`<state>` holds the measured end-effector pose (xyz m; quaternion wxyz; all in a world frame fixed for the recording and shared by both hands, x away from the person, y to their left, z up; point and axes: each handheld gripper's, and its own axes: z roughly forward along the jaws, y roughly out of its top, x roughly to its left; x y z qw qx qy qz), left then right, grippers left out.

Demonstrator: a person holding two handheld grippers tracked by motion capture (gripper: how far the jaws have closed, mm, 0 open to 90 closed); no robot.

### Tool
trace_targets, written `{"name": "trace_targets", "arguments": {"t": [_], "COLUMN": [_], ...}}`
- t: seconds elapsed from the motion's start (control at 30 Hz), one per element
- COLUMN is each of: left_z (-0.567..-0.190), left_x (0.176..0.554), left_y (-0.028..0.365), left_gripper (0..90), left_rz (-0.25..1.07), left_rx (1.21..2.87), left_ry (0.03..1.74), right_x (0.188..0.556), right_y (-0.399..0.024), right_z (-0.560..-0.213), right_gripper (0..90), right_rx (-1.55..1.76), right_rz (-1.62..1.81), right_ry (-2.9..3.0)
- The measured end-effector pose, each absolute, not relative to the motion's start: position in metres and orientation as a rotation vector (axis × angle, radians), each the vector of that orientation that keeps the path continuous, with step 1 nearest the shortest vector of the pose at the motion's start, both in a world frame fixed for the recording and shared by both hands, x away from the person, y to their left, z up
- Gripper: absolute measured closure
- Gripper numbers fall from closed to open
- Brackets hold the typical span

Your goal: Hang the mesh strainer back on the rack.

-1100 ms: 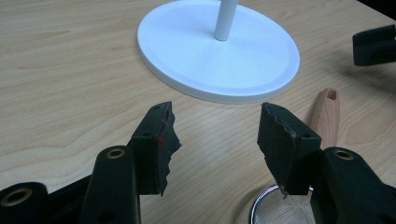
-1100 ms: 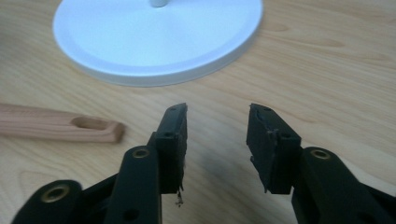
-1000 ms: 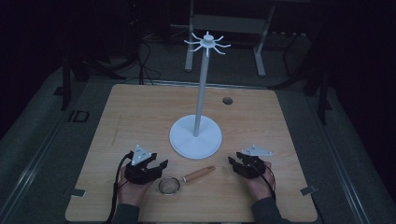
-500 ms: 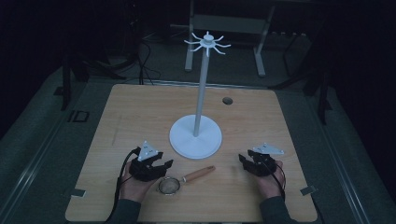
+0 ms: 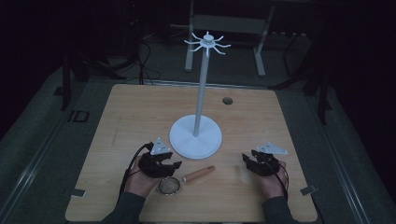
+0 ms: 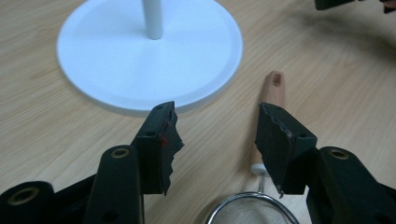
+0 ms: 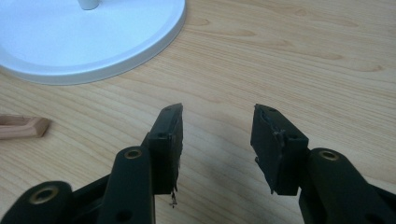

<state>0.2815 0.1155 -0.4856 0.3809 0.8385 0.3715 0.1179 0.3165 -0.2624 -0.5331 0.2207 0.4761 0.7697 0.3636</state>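
Note:
A small wire strainer (image 5: pixel 169 185) with a wooden handle (image 5: pixel 198 174) lies on the table near the front, just in front of the white stand's round base (image 5: pixel 187 140). My left gripper (image 5: pixel 172 164) hovers over the strainer's left side, open; its jaws have just closed a little, with bare wood between them. In the left gripper view (image 6: pixel 217 135) the handle (image 6: pixel 272 88) runs out past the right-hand jaw and the mesh rim (image 6: pixel 252 212) sits below. My right gripper (image 5: pixel 247 161) is open to the right of the base; its jaws have just widened over bare table (image 7: pixel 217 135).
The stand's thin pole rises to a ring of white hooks (image 5: pixel 207 43). A dark round grommet (image 5: pixel 227 100) sits in the wooden table (image 5: pixel 135 116) at the back. The handle's tip (image 7: pixel 23 126) and the base (image 7: pixel 70 37) lie left of my right gripper.
My left gripper has drifted slightly right and up, toward the strainer. My right gripper has shifted right, away from the stand's base. The strainer has not moved.

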Motion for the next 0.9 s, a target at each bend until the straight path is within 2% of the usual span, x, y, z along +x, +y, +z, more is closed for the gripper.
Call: {"name": "trace_targets", "arguments": {"t": [0.9], "left_z": [-0.484], "left_x": [0.3], "left_y": [0.078], "left_gripper": [50.5], "left_rz": [0.176], "left_rx": [2.42], "left_ry": [0.839], "right_x": [0.317], "right_y": [-0.266], "right_z": [-0.536], "right_gripper": [52.3], "right_rx": [1.332], "right_rz": [0.988], "right_ry": [2.142]}}
